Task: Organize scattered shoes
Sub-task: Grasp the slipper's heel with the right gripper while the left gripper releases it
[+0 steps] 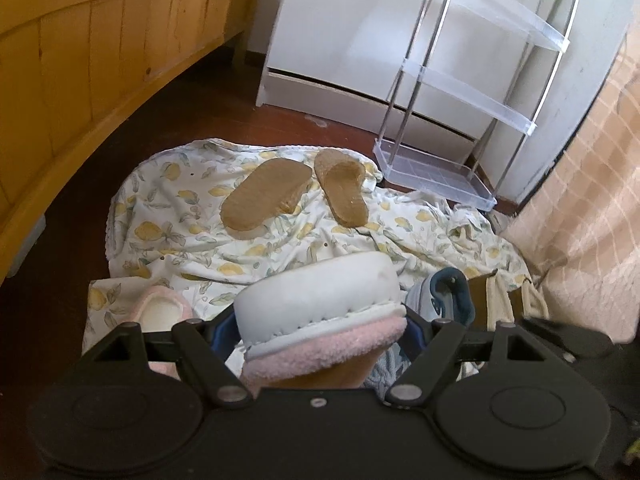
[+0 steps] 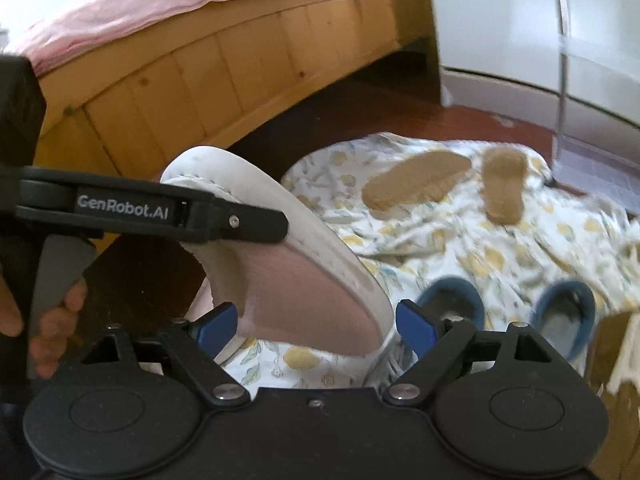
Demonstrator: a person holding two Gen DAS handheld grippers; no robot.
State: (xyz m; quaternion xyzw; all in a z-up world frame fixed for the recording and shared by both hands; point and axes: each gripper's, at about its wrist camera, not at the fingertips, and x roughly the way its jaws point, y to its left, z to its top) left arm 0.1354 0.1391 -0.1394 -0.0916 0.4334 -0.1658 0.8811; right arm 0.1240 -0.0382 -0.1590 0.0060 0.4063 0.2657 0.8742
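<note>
From the left wrist camera, the left gripper (image 1: 320, 320) is clamped on a pink slipper (image 1: 316, 300), its white sole turned up and facing the camera, pink fleece below. The slipper sits squarely between the two fingers, at the centre of the view. At 9 o'clock of it, its partner, a second pink slipper (image 1: 162, 308), lies on a lemon-print cloth (image 1: 168, 216) spread over the floor. At 12 o'clock, farther off, two tan sandals (image 1: 296, 192) lie on the cloth, one sole-up. At 3 o'clock, just beside the held slipper, sits a blue shoe (image 1: 448, 294). A clear shelf rack (image 1: 472, 92) stands at 1 o'clock, a wooden bed frame (image 1: 92, 52) at 10 o'clock.

From the right wrist camera, the right gripper (image 2: 316, 324) stands open, its blue fingertips (image 2: 416, 322) spread to either side of the same slipper's heel end without visibly pressing it. The left gripper reaches in from 9 o'clock, closed on the slipper's toe. A hand (image 2: 52, 320) holds its handle. Two blue shoes lie at 3 o'clock.
</note>
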